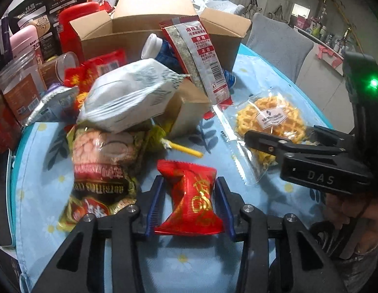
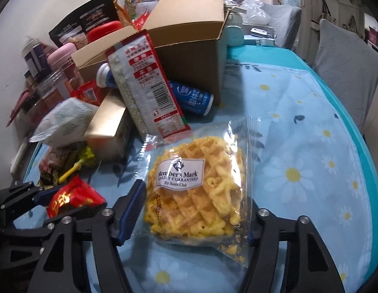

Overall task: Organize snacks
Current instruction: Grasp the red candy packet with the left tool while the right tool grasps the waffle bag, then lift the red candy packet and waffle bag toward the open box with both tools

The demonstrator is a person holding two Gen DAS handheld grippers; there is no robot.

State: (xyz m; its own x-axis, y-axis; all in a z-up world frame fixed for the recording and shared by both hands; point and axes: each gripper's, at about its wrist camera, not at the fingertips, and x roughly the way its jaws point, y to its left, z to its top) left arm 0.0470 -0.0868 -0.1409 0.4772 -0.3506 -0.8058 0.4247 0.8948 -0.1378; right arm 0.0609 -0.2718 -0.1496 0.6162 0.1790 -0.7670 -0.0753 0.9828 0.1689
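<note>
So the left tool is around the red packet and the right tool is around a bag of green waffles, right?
Not quite: the waffles are yellow, as the right wrist view shows. The left tool is around the red packet, and the right tool is around the waffle bag.

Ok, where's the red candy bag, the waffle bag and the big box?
red candy bag [image 1: 191, 202], left wrist view, crumpled middle.
waffle bag [image 2: 196, 190], right wrist view, waffle below label.
big box [image 2: 189, 56], right wrist view, side wall.
</note>
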